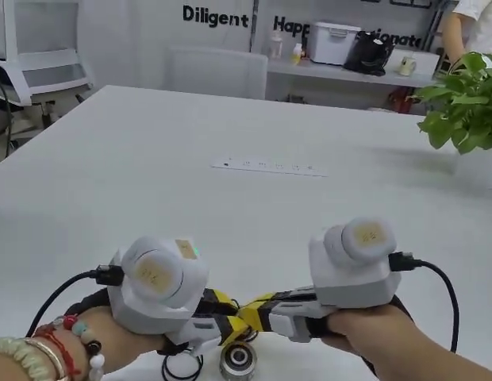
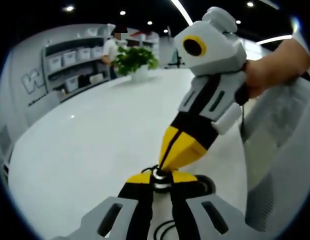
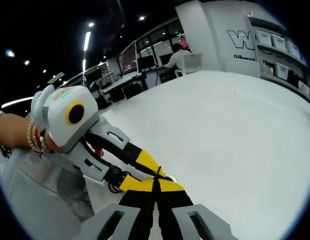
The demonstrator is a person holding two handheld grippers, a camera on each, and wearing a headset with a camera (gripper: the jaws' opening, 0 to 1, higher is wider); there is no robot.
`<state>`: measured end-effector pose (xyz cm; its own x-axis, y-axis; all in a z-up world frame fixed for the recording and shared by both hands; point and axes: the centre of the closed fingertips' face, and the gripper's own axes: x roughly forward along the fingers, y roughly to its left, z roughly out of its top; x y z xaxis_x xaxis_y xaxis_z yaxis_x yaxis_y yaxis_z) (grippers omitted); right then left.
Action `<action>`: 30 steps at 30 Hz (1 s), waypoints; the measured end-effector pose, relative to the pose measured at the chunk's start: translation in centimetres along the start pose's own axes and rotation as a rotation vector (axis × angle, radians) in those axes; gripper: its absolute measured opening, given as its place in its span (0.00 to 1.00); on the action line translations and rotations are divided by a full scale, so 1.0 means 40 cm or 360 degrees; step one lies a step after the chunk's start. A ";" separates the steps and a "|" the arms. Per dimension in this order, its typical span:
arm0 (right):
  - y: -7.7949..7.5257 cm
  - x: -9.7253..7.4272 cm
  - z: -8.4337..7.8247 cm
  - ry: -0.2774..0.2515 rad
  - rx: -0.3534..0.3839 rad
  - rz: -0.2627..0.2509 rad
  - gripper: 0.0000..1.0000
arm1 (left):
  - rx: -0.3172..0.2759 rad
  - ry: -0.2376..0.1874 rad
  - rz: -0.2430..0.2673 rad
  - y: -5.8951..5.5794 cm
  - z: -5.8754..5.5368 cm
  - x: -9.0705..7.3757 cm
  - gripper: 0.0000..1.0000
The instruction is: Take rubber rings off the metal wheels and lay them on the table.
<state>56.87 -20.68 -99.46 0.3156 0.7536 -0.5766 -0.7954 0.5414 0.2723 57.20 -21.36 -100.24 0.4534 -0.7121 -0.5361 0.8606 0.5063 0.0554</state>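
- Our left gripper point(image 2: 161, 181) clenched a small silver metal wheel point(image 2: 160, 176) low over the white table point(image 1: 230, 135).
- Our right gripper point(image 3: 156, 186) pinched its thin black rubber ring point(image 3: 158, 173).
- A loose black ring point(image 1: 182, 367) lay beside a second metal wheel point(image 1: 238, 359).

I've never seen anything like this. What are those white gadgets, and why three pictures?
No robot here: these are two hand-held grippers, each with two jaws. The wide picture comes from a headset camera looking down at a white table. Each round picture comes from a camera riding on one gripper, looking along its yellow-tipped jaws. The left gripper pinches what looks like a small wheel; the right gripper meets it, jaws shut. On the table lie a metal wheel and a black rubber ring.
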 end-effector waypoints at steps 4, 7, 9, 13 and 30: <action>-0.027 -0.009 -0.018 0.0034 0.0038 -0.0053 0.00 | -0.0001 -0.0006 0.0005 0.000 0.001 0.000 0.13; -0.034 -0.011 -0.018 0.0031 0.0074 -0.0072 0.00 | 0.0023 -0.0005 0.0005 -0.001 0.001 0.000 0.13; -0.034 -0.008 -0.022 0.0037 0.0063 -0.0081 0.00 | 0.0048 0.0010 0.0011 -0.001 0.002 0.000 0.13; -0.033 -0.008 -0.023 0.0046 0.0060 -0.0080 0.00 | 0.0055 0.0039 0.0006 -0.001 0.003 -0.001 0.14; -0.025 -0.015 0.003 -0.0004 0.0079 -0.0066 0.00 | 0.0139 -0.0070 -0.0099 -0.033 0.094 -0.049 0.27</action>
<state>57.54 -21.65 -99.30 0.3490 0.7312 -0.5862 -0.7550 0.5899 0.2864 56.05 -22.48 -96.07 0.4068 -0.7623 -0.5035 0.9033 0.4177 0.0973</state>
